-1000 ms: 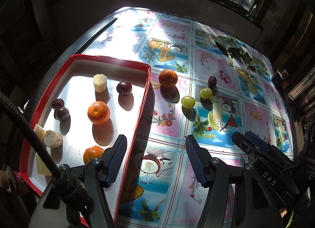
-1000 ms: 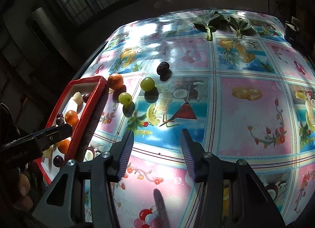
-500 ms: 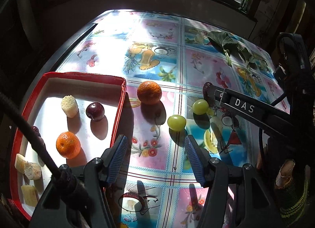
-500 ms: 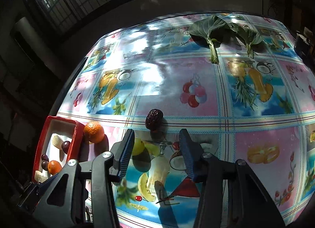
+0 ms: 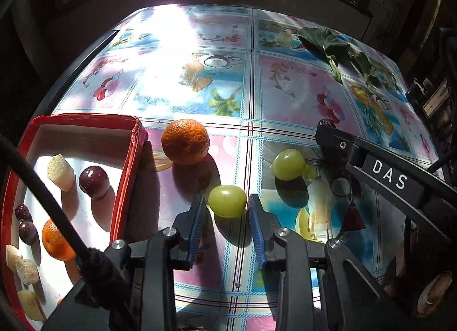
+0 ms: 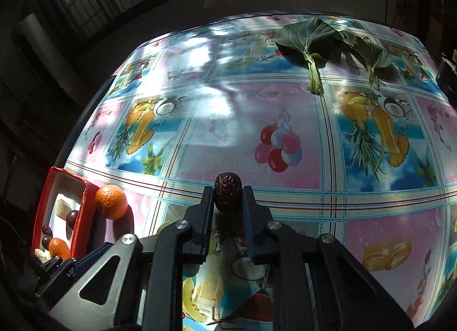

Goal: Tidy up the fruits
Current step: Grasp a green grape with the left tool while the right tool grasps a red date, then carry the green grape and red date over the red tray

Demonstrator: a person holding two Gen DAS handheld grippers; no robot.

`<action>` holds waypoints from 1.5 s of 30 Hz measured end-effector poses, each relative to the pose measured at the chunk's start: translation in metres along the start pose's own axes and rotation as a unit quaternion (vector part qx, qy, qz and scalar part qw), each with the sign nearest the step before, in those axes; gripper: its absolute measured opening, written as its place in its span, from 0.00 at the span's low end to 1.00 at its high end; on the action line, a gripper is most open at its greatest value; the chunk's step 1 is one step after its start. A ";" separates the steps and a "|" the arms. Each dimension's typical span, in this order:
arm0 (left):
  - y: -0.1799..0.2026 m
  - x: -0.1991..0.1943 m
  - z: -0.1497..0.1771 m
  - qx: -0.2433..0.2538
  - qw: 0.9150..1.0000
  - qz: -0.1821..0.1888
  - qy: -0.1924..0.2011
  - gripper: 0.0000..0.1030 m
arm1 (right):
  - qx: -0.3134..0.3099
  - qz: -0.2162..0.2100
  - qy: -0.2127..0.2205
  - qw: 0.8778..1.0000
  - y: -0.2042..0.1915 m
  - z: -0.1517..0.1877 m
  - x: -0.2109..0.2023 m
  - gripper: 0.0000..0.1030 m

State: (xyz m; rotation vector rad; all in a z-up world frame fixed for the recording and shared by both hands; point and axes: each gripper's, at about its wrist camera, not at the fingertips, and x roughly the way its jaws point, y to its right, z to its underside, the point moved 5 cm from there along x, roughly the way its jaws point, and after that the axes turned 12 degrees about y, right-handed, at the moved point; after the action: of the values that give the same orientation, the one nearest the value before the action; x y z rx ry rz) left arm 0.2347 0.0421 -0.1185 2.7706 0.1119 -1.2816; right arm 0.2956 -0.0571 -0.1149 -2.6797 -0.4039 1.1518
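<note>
A green grape (image 5: 227,201) lies on the fruit-print tablecloth, and my left gripper (image 5: 227,208) is closing on it, its blue pads touching both sides. In the right wrist view my right gripper (image 6: 228,198) is closing on a wrinkled dark red date (image 6: 228,192), pads pressed against it. A second green grape (image 5: 288,160) and an orange (image 5: 185,141) sit loose on the cloth. The red tray (image 5: 134,154) to the left holds another orange (image 5: 54,239), a dark plum (image 5: 93,181) and pale fruit chunks.
Two green leaves (image 6: 311,36) lie at the far side of the table. The right gripper's black body reaches in from the right of the left wrist view, past the second grape. Dark window bars and a wall stand behind the table.
Both grippers moved forward and lower, then closed from wide open. The left one now has the green grape between its pads, the right one the date.
</note>
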 end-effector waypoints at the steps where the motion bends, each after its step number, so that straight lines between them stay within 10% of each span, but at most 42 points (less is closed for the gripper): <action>1: -0.001 0.000 0.000 -0.001 1.000 0.003 0.000 0.24 | 0.005 -0.003 0.003 1.000 0.003 0.001 -0.006 0.21; 19: -0.031 -0.087 0.032 -0.054 0.995 0.069 0.040 0.24 | 0.025 -0.062 0.038 0.997 0.002 0.053 -0.116 0.21; 45: -0.090 -0.165 0.086 -0.052 0.994 -0.028 0.091 0.24 | -0.036 -0.091 0.011 0.995 -0.061 0.127 -0.160 0.21</action>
State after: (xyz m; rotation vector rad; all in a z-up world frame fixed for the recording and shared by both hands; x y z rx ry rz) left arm 0.0538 0.1173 -0.0518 2.8058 0.2618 -0.9993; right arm 0.0865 -0.0421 -0.0751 -2.6480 -0.6829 1.0720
